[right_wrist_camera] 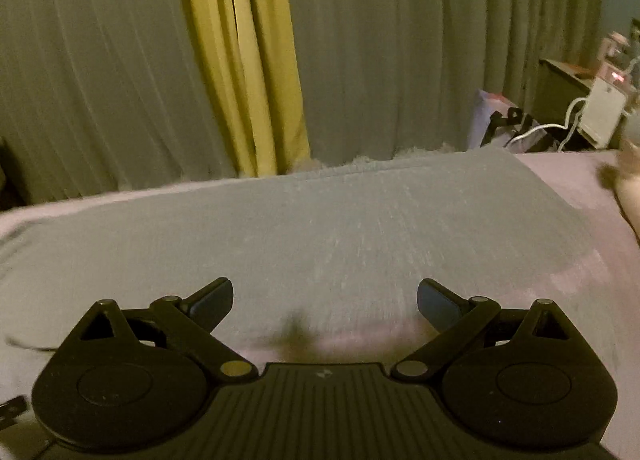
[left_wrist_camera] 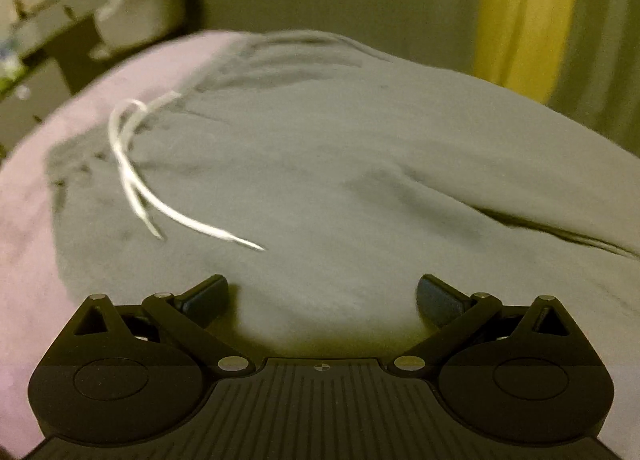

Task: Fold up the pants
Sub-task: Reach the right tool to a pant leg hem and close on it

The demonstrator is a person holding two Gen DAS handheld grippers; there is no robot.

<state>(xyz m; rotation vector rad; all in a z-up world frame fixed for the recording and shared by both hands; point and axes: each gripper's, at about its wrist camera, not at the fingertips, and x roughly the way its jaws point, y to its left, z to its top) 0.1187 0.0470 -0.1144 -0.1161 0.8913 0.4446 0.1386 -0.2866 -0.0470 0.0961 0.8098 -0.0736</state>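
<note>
Grey sweatpants [left_wrist_camera: 320,164] lie spread on a pink bed sheet [left_wrist_camera: 28,228]. Their white drawstring [left_wrist_camera: 132,176] trails from the waistband at the left. A dark fold line [left_wrist_camera: 540,228] runs across the right part of the fabric. My left gripper [left_wrist_camera: 322,296] is open and empty, low over the near part of the pants. In the right wrist view the pants [right_wrist_camera: 320,228] lie flat as a wide grey panel on the sheet [right_wrist_camera: 580,180]. My right gripper [right_wrist_camera: 325,300] is open and empty over their near edge.
Grey curtains [right_wrist_camera: 400,40] with a yellow curtain [right_wrist_camera: 244,60] hang behind the bed. A dark shelf with clutter [left_wrist_camera: 80,12] stands at the far left. A white device with cables [right_wrist_camera: 604,112] and a bag [right_wrist_camera: 496,120] sit at the far right.
</note>
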